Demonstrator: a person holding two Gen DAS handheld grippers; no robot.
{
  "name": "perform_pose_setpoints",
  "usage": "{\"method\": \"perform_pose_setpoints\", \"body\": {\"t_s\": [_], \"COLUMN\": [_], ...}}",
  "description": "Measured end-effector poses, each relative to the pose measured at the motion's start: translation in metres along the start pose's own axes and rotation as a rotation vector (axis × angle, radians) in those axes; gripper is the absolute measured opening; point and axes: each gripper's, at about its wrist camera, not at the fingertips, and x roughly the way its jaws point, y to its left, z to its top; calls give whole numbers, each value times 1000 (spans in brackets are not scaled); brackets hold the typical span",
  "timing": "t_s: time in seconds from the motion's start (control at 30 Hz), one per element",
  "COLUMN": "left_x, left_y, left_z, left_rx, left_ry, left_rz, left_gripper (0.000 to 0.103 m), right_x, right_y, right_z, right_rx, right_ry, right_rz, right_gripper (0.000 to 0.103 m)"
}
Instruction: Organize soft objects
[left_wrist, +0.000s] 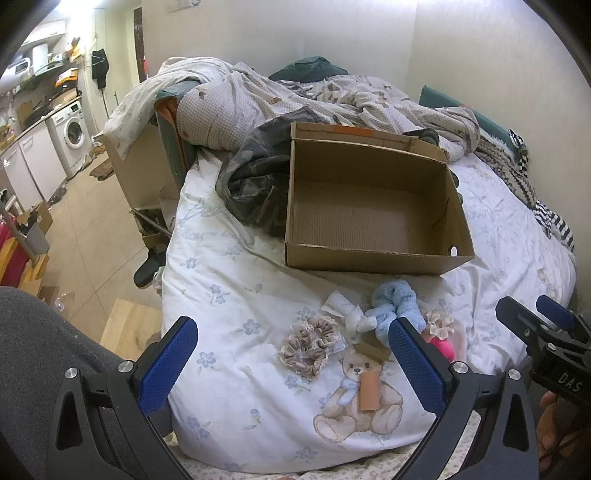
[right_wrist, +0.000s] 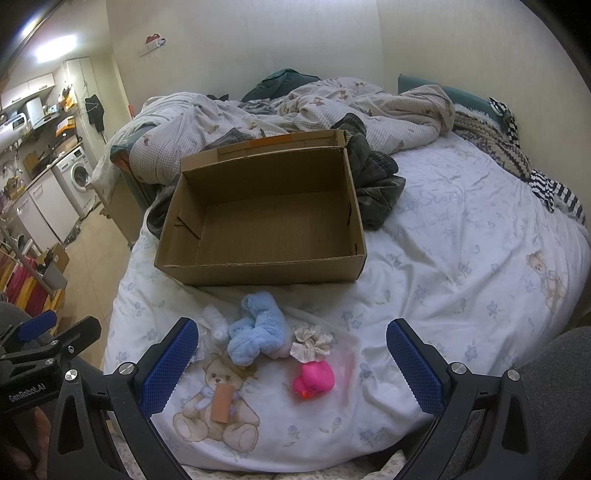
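While both of my grippers hang above the foot of the bed (right_wrist: 461, 236), neither one touches anything. My left gripper (left_wrist: 293, 363) has its jaws wide apart, and between them I see a pair of beige lace-edged scrunchies (left_wrist: 308, 341) lying on the floral duvet. My right gripper (right_wrist: 288, 365) also has its jaws spread wide, and a pink rubber duck (right_wrist: 314, 380) sits on the cover between them.

Just behind the duck lies a cream ruffled scrunchie (right_wrist: 312, 343), and touching that on its left is a light blue plush toy (right_wrist: 255, 328), curled up. A small white soft item (right_wrist: 218, 325) lies against the plush's left side; I cannot tell what it is. A brown cardboard tag (right_wrist: 223, 403) rests on the teddy bear printed on the duvet, near my right gripper's left finger.

Beyond this cluster stands an open cardboard box (right_wrist: 258, 267), its inside bare. Dark crumpled clothing (right_wrist: 376, 188) lies against the box's far right corner in the right wrist view, and a rumpled checked quilt (right_wrist: 295, 107) is heaped at the head of the bed. Off the bed's left side, a washing machine (left_wrist: 75, 134) stands across the tiled floor.
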Motion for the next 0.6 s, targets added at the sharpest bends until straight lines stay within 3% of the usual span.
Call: {"method": "perform_pose_setpoints", "body": {"t_s": [0.6], "left_x": [0], "left_y": [2], "left_z": [0], "left_rx": [-1], "left_ry": [0], "left_rz": [-1], "left_gripper": [103], "right_x": [1], "right_y": [1], "right_z": [0], "right_rx": [0], "right_ry": [1], "right_rz": [-1], "right_gripper": [103]}}
